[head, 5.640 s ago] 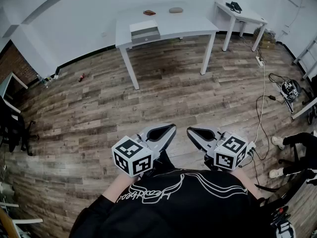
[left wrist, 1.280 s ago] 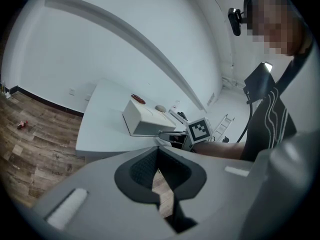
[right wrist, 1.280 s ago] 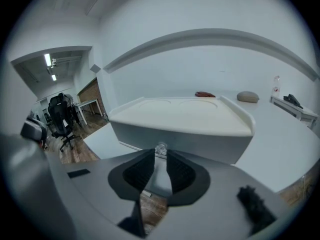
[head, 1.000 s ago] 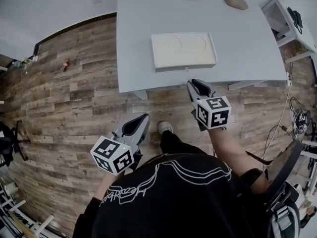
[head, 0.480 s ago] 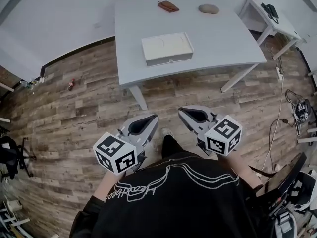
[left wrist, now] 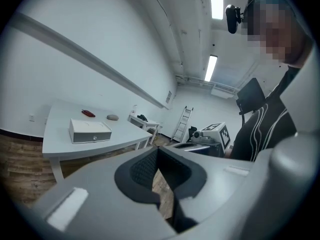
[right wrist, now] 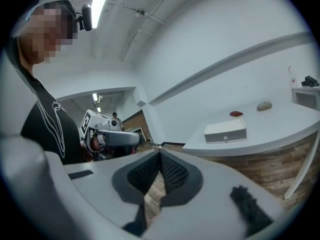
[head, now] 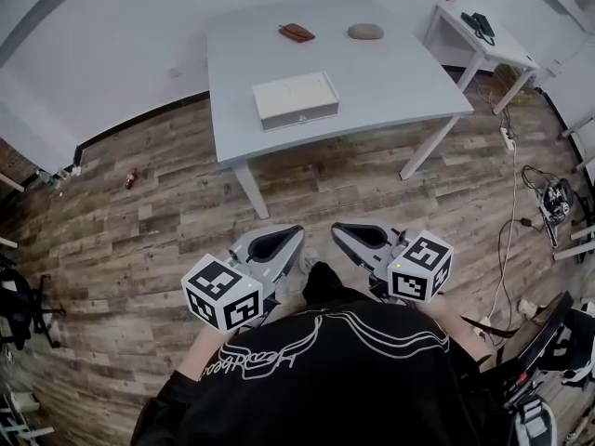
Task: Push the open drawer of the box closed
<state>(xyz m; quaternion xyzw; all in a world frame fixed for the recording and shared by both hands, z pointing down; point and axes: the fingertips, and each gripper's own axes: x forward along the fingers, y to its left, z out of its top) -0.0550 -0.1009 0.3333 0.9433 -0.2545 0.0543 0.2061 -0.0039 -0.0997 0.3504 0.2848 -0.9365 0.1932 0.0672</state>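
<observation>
A white box (head: 296, 99) sits on the white table (head: 381, 86), well ahead of me. Its drawer front looks flush with the box, with a small knob showing in the left gripper view (left wrist: 90, 130) and the right gripper view (right wrist: 225, 130). My left gripper (head: 294, 234) and right gripper (head: 338, 230) hang side by side close to my body, over the wood floor and far short of the table. Both are shut with nothing between the jaws, as seen in the left gripper (left wrist: 157, 151) and right gripper (right wrist: 160, 154) views.
A red object (head: 297, 32) and a grey stone-like lump (head: 365, 32) lie at the table's far side. A second white table (head: 479, 37) stands at the back right. Cables (head: 544, 189) trail on the floor at right. A ladder (left wrist: 182, 124) leans in the distance.
The table and box have drawn farther away in the head view. My right gripper has dropped from near the table's front edge to beside the left gripper. The drawer front looks flush throughout.
</observation>
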